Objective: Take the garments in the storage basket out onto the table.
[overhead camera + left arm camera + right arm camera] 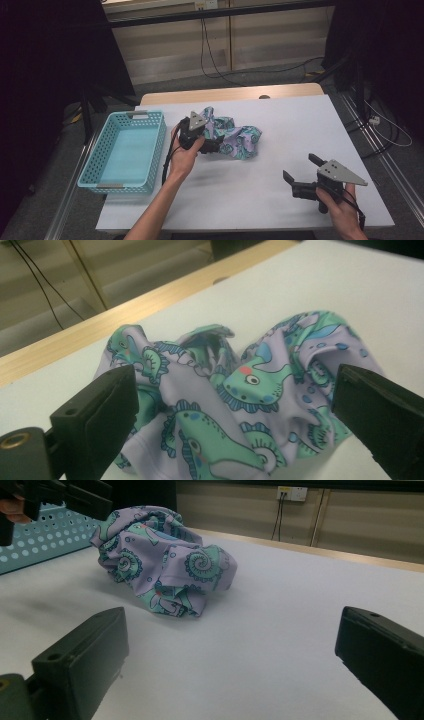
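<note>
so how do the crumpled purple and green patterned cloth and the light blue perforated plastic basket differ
The crumpled purple and green patterned cloth is soft, bunched into an uneven heap; the light blue perforated plastic basket is rigid and rectangular. The cloth carries a busy sea-creature print; the basket is one plain colour with rows of holes. The cloth lies near the table's middle, by the left gripper, whose jaws stand open; the basket sits at the left edge, nothing in it. Both rest on the white table.

A white table (280, 200) with a wooden far edge stands on grey floor (200, 82); beige wall panels (270, 35) and cables at 12 o'clock.
</note>
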Demonstrator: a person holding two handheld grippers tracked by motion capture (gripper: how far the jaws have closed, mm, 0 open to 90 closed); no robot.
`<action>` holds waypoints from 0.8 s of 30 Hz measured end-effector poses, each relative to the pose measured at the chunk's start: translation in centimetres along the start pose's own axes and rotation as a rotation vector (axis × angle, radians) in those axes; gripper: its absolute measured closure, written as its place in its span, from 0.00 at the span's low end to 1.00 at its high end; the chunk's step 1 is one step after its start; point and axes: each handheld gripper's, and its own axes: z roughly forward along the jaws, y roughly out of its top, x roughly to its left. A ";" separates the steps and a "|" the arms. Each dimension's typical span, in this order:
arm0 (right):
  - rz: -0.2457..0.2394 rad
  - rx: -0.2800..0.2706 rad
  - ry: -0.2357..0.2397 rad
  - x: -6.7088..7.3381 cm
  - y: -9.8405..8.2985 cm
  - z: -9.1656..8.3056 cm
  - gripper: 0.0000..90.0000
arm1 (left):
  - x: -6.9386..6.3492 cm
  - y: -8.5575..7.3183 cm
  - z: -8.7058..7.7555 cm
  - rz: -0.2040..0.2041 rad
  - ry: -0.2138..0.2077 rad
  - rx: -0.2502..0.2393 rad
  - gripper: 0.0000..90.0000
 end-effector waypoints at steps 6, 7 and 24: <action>-0.004 -0.001 -0.005 0.2 0.1 -0.1 0.00 | 0.3 -0.7 -2.0 -0.017 0.020 -0.041 0.06; -0.004 -0.001 -0.007 0.3 0.1 -0.1 0.00 | 0.4 -0.8 -2.3 -0.020 0.027 -0.046 0.06; -0.008 0.000 -0.007 0.5 0.1 -0.1 0.00 | -0.4 -1.9 -7.8 0.057 0.073 -0.110 0.05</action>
